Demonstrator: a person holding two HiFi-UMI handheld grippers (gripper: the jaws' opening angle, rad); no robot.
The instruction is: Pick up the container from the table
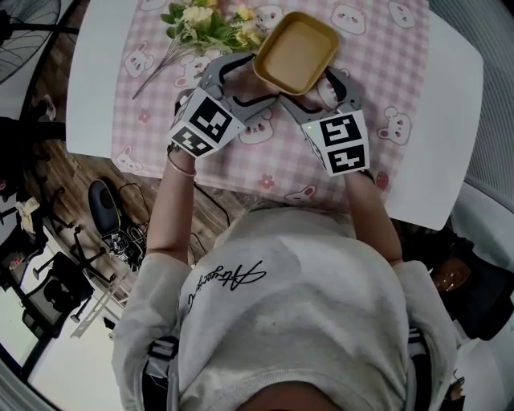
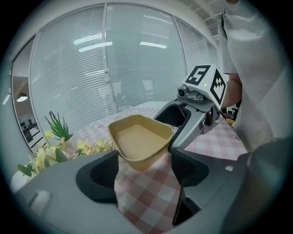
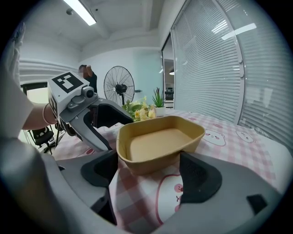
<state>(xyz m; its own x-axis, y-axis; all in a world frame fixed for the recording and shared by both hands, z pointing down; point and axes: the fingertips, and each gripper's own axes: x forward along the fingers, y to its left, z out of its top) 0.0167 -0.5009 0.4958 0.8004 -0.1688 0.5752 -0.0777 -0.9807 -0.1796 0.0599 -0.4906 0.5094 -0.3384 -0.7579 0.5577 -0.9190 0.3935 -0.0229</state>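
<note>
Roughly at the grasp stage, by my reading. The reach is done: you have both tools on the container [image 1: 295,50], a shallow tan tray with nothing in it, at the far part of the table [image 1: 450,120] over the pink checked cloth [image 1: 377,48].

Left gripper [image 2: 145,172]: jaws set fairly wide, with a near corner of the container between them. Both pads [image 2: 103,176] look to be against its sloping walls, so I judge it a grip and not an open hover.

Right gripper [image 3: 150,174]: much the same, jaws wide and the container's near end between them, a wall meeting the pad on each side. I judge that a grip too.

Position (head view): the container sits just ahead of both tools, the left one at its near-left corner, the right one at its near-right corner, the two angled in toward each other. The flowers [image 1: 210,24] lie just beside the container's left end; I cannot tell whether they touch it.

Left to do: the lift itself. The container looks slightly tilted in the left gripper view, its near corner low over the cloth, but no view shows a clear gap under the base, so you should not count it as off the table. Raise both hands together and level; unequal lift would likely twist the thin walls out from between the pads.
</note>
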